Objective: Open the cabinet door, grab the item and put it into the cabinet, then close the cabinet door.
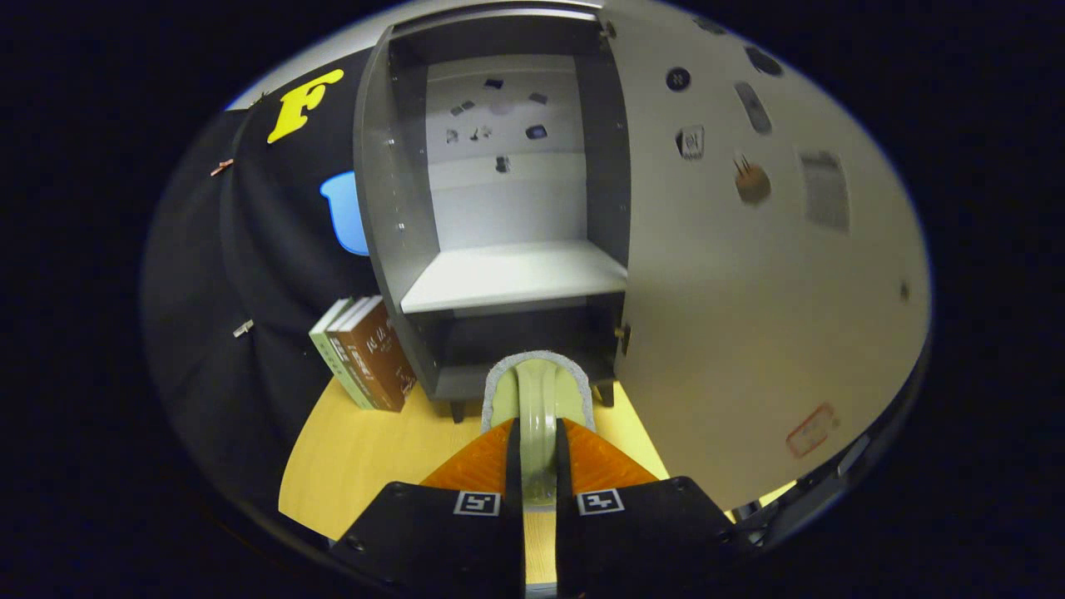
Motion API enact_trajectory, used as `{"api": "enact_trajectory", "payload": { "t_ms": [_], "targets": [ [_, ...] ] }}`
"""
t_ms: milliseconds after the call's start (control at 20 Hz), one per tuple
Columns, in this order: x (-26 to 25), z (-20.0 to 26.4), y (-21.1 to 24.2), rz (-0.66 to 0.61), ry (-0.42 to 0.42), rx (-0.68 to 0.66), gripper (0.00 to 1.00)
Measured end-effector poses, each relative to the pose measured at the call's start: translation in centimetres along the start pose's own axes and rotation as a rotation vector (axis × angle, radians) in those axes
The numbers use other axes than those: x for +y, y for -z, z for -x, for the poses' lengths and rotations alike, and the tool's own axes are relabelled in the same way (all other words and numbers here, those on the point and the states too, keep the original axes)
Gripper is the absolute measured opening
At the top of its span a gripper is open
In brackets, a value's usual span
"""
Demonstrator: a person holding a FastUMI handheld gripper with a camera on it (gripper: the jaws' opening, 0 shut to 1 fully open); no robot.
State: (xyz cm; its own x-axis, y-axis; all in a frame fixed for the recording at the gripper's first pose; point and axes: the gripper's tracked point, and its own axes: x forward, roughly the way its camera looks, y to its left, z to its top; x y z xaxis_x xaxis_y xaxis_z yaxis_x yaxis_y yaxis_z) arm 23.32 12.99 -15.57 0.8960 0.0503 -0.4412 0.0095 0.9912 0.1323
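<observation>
Fingers (538,466) pinch a green mug's handle (537,408), hiding its body before the open cabinet (499,283).

The item (537,398) is a pale green cup with a grey fuzzy rim, held with its handle squeezed between the two fingers of the gripper (537,466), which press on it from both sides; its body juts out just ahead of the fingertips. Straight beyond it stands the grey cabinet (391,208), upright on short dark legs on the yellow tabletop, with a pale shelf (514,274) across its middle and a darker compartment below, level with the cup. The cabinet door (749,333) stands swung wide open to the right of the fingers.
</observation>
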Motion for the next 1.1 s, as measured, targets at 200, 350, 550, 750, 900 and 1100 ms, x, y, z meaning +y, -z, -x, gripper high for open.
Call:
{"api": "enact_trajectory", "payload": {
  "t_ms": [200, 350, 550, 750, 900, 1100],
  "targets": [
    [1.1, -2.9, -6.8, -0.012, -0.018, -0.043, 0.19],
    [1.9, -6.8, -9.3, 0.012, -0.003, -0.045, 0.19],
    [3.0, -12.0, -11.5, -0.019, 0.015, -0.041, 0.19],
    [3.7, -18.5, -10.7, 0.031, 0.038, 0.009, 0.19],
    [4.0, -22.6, -10.5, 0.029, 0.04, 0.035, 0.19],
    [4.3, -26.0, -11.9, 0.024, 0.049, 0.045, 0.19]
  ]
}}
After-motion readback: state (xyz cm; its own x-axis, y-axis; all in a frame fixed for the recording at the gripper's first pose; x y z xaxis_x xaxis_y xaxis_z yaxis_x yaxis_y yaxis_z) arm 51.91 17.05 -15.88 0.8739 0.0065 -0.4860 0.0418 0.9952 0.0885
